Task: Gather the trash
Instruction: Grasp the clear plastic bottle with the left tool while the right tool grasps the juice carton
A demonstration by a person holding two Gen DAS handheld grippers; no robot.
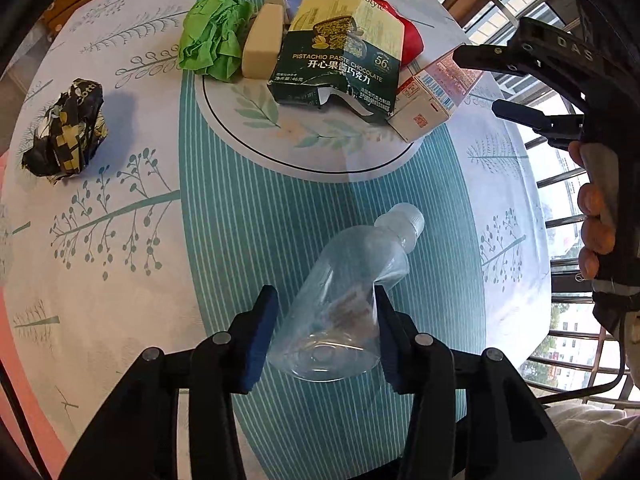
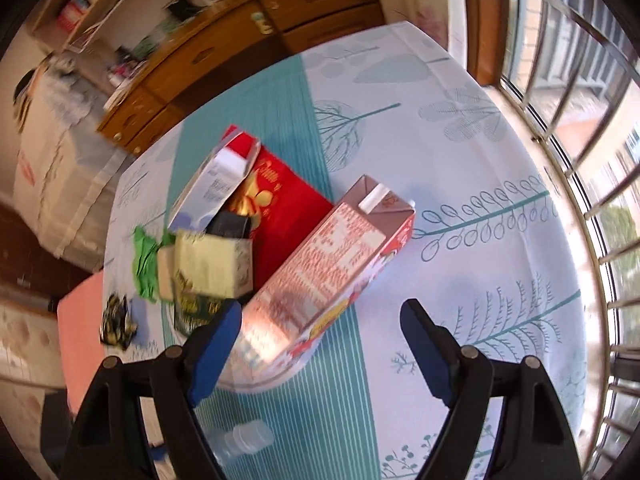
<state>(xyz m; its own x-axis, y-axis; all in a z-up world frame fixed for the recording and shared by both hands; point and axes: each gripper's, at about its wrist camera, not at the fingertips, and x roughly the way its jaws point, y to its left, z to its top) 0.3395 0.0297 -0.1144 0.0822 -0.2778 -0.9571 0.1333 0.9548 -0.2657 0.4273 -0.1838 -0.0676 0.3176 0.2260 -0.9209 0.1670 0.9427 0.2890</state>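
Note:
My left gripper (image 1: 326,326) is shut on a clear empty plastic bottle (image 1: 352,280), holding its base, cap pointing away, above the table. A round plate (image 1: 256,136) beyond it holds a trash pile: crumpled green paper (image 1: 212,36), a pistachio chocolate box (image 1: 340,64), a red-white carton (image 1: 432,100). A crumpled black-yellow wrapper (image 1: 68,128) lies on the cloth at left. My right gripper (image 2: 320,332) is open, hovering just above the near end of the carton (image 2: 328,272); it also shows in the left wrist view (image 1: 496,80).
The table wears a white and teal patterned cloth (image 1: 224,220). A barred window (image 2: 580,120) lies to the right, wooden cabinets (image 2: 240,48) beyond the table. The bottle's cap (image 2: 248,438) shows low in the right wrist view.

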